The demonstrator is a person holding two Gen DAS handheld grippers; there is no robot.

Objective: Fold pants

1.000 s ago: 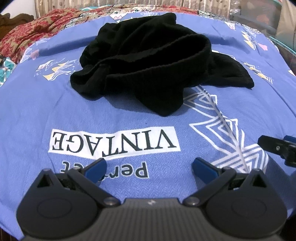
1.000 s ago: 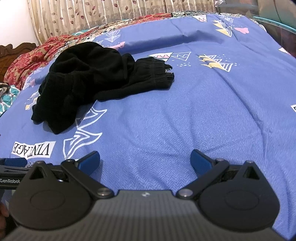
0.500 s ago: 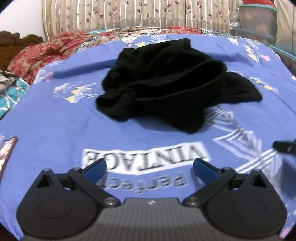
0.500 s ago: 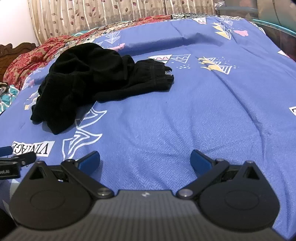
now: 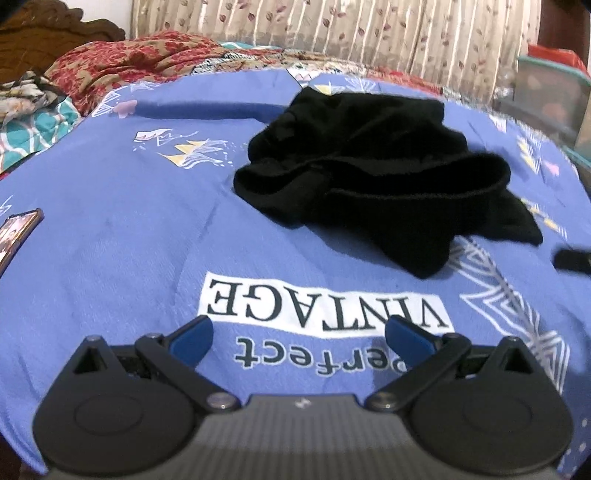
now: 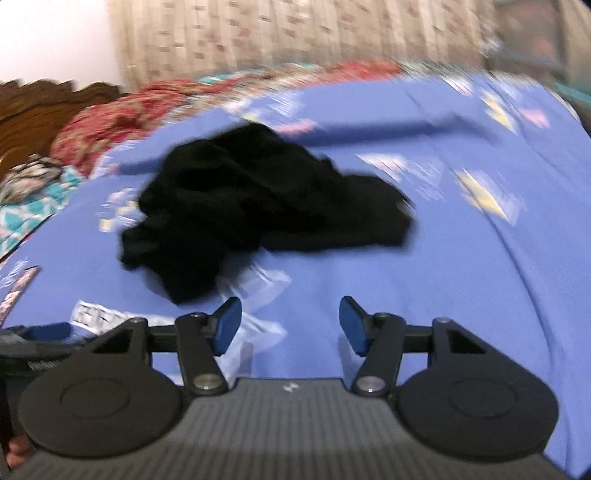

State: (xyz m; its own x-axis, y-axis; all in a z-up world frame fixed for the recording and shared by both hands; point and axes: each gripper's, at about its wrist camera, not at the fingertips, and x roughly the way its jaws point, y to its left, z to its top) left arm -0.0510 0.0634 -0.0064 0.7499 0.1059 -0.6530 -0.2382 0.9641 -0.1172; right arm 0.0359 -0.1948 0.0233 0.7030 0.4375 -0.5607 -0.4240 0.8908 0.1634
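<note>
The left tongs [image 5: 297,338] hang low over the near part of the bed, their blue-padded fingers [image 5: 190,338] spread wide with nothing between them, pointing toward the heap of black pants [image 5: 373,181]. The right tongs [image 6: 290,325] are also parted and empty, though the gap is narrower; that view is smeared by motion blur. Both pairs are clear of the cloth.

The pants lie crumpled in the middle of the bed, well beyond the printed "VINTAGE" label [image 5: 325,301], with one limp point of fabric reaching nearest to it. Bare bedsheet [image 5: 122,229] surrounds the heap on every side, wide on the left tongs' side and wide again to the right in the right wrist view. A phone-like slab [image 5: 16,234] lies at the far left edge of the sheet.

The pants look soft and knitted, with a thick ribbed band curving across the top of the pile. The blue sheet has a fine woven texture and white geometric prints. A red patterned blanket [image 5: 125,68] is bunched at the bed's far side, before a pale leaf-print curtain [image 5: 332,33].
</note>
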